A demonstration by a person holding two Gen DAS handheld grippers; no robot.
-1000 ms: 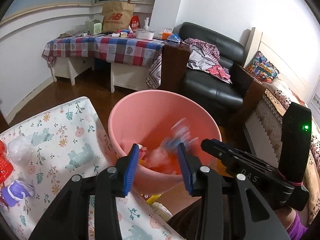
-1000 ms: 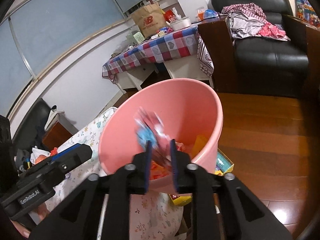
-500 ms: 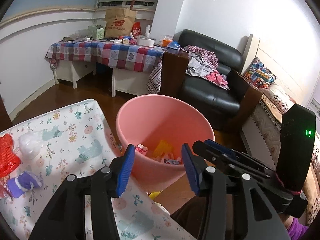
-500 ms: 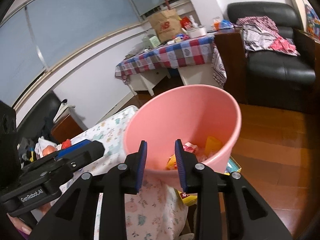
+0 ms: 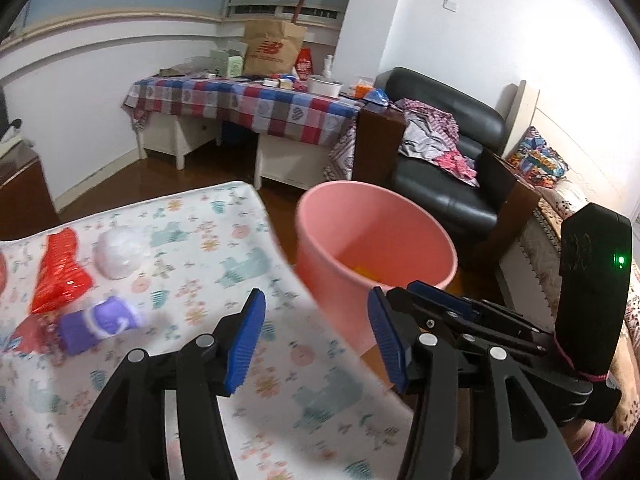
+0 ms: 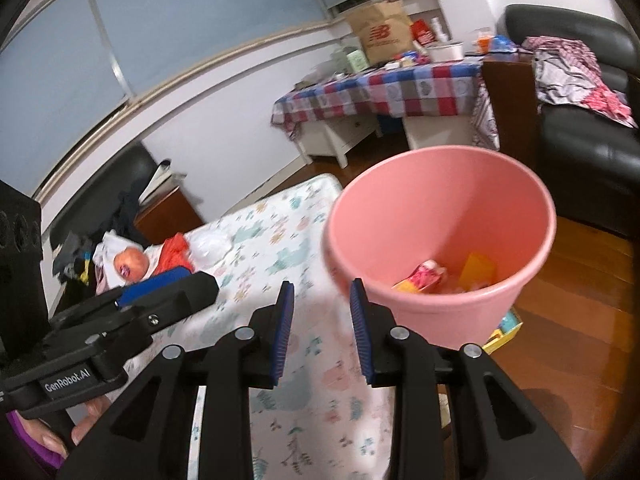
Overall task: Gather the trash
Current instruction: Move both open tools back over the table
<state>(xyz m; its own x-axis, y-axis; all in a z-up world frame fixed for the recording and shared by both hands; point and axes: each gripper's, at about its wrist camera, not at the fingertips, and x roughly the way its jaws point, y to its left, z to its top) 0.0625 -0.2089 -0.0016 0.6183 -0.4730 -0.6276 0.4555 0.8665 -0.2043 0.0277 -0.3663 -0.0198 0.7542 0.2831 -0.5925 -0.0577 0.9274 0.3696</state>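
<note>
The pink bucket stands on the floor at the desk's right edge and holds wrappers. On the desk's far left lie a red wrapper, a white wad and a purple packet. The left tongs have just been opening and stand wide and empty; the right tongs stand narrower, also empty.

Bright indoor light washes out the white wall at upper right. Fisheye bending curves every edge into dark corners. Motion blur smears the floral tabletop and pink bucket rim.
</note>
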